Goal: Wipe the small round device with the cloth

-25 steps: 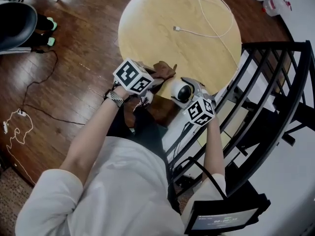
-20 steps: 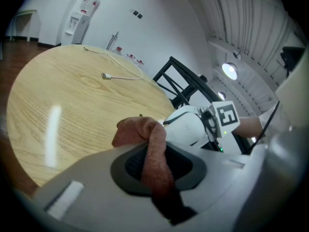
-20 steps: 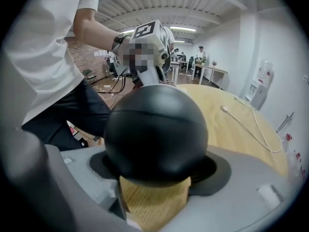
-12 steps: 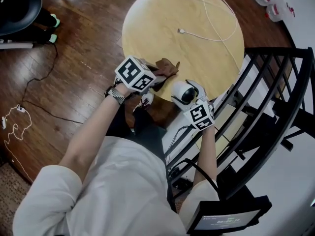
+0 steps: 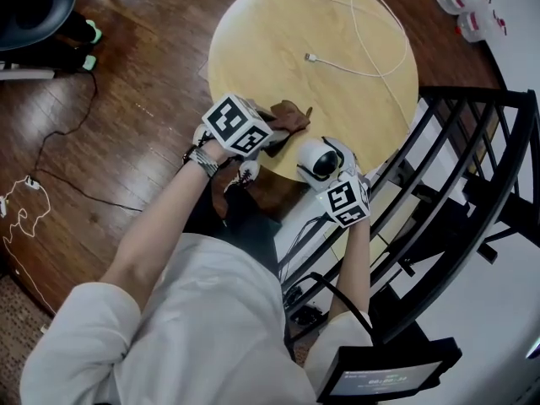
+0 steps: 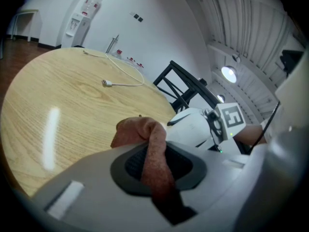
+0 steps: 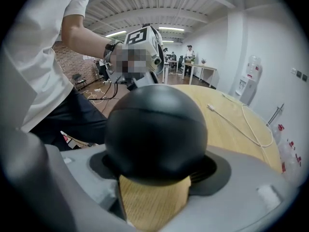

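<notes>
I hold the two things apart on purpose: the small round device (image 5: pixel 315 157), a white shell with a glossy black ball face, sits in my right gripper (image 5: pixel 329 172) at the near edge of the round pale wooden table (image 5: pixel 253 40). The rust-brown cloth (image 5: pixel 289 115) rides in my left gripper (image 5: pixel 268 128), just beside it. My judgement is that one claw steadies the device so the other can rub it without pushing it off the edge, close to the black metal railing (image 5: pixel 472 142).

In the right gripper view, the jaws are closed round the device from both sides, and the black ball fills the space between the pads, with table wood showing under it. I cannot tell whether it rests on the tabletop or hangs a little above it.

In the left gripper view, the jaws are pinched tight on a fold of the cloth. The fabric runs up between the pads and bunches into a soft knob in front of them, the part I would wipe with. That knob is near the device's white shell, but I see a gap, so the wipe is not yet in contact.

The white charging cable (image 5: pixel 363 32) lies loose on the far side of the table, well apart from both claws
</notes>
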{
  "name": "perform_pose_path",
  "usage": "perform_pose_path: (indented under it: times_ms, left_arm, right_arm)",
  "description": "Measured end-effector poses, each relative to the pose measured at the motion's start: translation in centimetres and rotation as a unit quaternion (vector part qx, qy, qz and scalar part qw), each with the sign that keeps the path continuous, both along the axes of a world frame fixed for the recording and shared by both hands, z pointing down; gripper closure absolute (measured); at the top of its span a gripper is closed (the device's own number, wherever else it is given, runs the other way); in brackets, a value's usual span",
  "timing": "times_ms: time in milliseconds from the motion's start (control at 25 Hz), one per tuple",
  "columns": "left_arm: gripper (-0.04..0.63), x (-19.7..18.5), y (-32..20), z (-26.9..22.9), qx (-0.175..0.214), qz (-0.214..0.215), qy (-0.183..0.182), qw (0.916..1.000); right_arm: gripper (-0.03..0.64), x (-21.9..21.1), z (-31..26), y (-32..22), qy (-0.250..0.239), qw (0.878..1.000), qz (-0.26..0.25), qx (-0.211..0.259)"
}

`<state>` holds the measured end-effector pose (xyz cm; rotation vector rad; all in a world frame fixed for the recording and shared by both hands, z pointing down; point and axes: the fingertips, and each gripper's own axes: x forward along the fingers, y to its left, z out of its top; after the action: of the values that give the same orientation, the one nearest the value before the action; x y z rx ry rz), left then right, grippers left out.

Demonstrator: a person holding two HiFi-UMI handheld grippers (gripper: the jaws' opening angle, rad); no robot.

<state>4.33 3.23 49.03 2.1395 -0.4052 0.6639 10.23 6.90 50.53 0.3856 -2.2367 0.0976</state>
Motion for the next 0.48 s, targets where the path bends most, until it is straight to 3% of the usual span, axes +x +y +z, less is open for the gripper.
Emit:
perform_pose_path:
  times_ms: [280,480]
  left_arm:
    - [0.529,1.0,-2.5,0.5,0.02,-0.004,-0.025,0.9995]
    - [0.529,2.1,-2.8,0.7,0.019,0.017,-0.014,0.9996]
  right_arm:
    - [0.245,0.7,1.3,-2.5,0.02,0.999,0.024,-0.013]
    - [0.245,0.4,1.1,-2.3,0.018,0.999,0.027,0.001]
